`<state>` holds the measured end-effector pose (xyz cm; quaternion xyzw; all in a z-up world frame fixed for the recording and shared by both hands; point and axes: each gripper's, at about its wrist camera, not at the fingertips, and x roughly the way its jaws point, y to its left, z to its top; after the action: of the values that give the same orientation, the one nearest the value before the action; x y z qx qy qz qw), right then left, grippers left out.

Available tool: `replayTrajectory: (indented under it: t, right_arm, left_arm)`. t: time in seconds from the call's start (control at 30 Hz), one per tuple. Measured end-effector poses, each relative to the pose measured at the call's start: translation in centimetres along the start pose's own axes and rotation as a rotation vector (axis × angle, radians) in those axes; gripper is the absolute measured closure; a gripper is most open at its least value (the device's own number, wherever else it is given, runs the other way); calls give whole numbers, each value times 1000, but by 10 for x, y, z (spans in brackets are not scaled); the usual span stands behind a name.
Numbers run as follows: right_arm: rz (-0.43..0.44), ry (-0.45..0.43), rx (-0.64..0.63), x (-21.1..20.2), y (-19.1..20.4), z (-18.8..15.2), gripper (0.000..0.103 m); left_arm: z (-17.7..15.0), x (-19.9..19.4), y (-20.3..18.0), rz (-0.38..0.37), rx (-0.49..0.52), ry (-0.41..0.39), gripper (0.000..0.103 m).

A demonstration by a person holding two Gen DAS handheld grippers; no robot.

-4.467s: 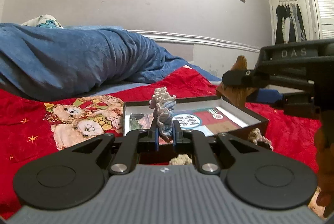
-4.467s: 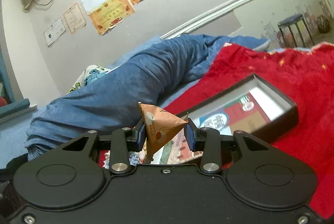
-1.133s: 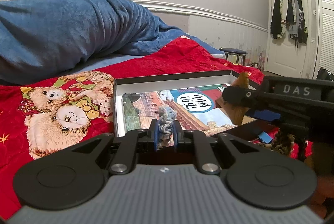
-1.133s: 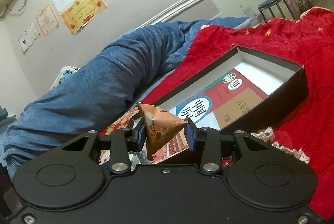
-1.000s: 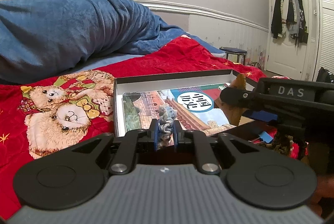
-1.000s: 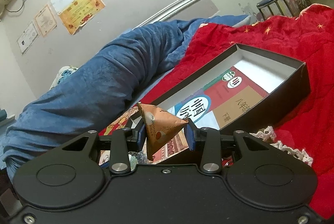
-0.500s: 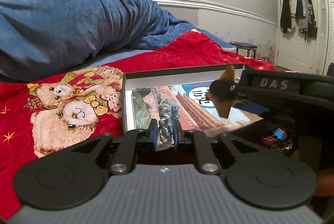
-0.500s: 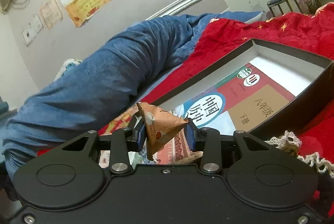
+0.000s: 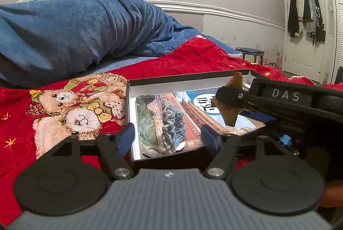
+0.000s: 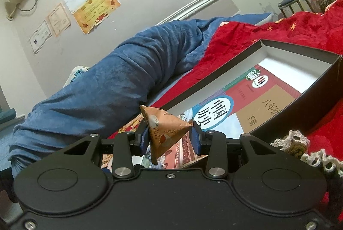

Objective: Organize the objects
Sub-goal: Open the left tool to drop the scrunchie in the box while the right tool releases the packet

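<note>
A black shallow box with a printed book inside lies on the red blanket; it also shows in the right wrist view. A grey-blue knitted scrunchie lies in the box's near left corner. My left gripper is open, its jaws spread on either side of the scrunchie and apart from it. My right gripper is shut on an orange triangular snack packet, held above the box; the packet also shows in the left wrist view.
A rolled blue blanket lies behind the box. The red blanket has a teddy bear print left of the box. A lace-edged item lies near the box's front right. A stool and a door stand at the far right.
My left gripper has opened and let go of the scrunchie, which now lies in the box. My right gripper still holds the packet and has moved in over the box.
</note>
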<state>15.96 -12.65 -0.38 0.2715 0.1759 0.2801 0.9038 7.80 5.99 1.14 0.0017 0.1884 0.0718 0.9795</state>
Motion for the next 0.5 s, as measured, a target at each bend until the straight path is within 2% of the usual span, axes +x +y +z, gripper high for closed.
replayTrajectory:
  t: [0.37,0.47,0.5]
  right_arm:
    - [-2,9,-30,-1,6,-2,62]
    - [4,7,-27,-2,7,-2,58]
    - [8,4,-28,-3,7,-2,53]
  left_arm:
    - [1,-3,0,14,5,-24,15]
    - [1,-2,1,16,1,-15,15]
    - [1,-1,1,16,0,-12,15]
